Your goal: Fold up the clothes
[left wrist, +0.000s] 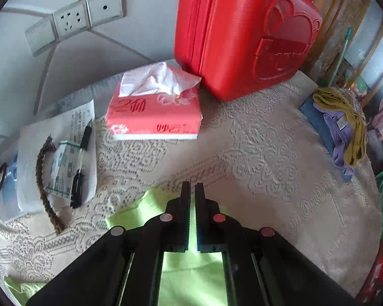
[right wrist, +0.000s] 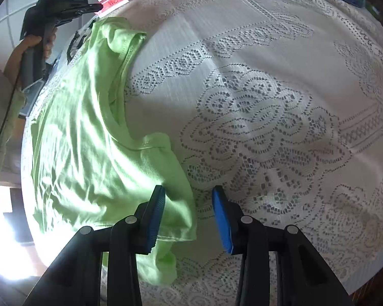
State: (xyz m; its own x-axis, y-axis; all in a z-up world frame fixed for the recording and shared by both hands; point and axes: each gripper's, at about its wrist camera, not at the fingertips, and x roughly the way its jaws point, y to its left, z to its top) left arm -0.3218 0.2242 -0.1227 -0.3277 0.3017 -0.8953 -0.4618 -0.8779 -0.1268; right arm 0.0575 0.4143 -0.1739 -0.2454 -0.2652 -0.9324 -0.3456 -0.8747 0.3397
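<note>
A light green T-shirt (right wrist: 84, 142) lies spread on the lace tablecloth (right wrist: 268, 117), neckline toward the middle of the table. My right gripper (right wrist: 189, 191) is open, its blue pads (right wrist: 222, 216) straddling the shirt's near sleeve edge. My left gripper (left wrist: 192, 187) has its jaws nearly together just above the far corner of the green T-shirt (left wrist: 191, 267), with nothing visibly between the fingers. The left gripper also shows in the right wrist view (right wrist: 97, 7), held by a hand above the shirt's far end.
A red case (left wrist: 242, 30) stands at the back. A pink tissue pack (left wrist: 153, 109) lies in front of it. Papers, a pen and a braided cord (left wrist: 46, 178) lie at the left. Folded clothes (left wrist: 339, 122) sit at the right edge.
</note>
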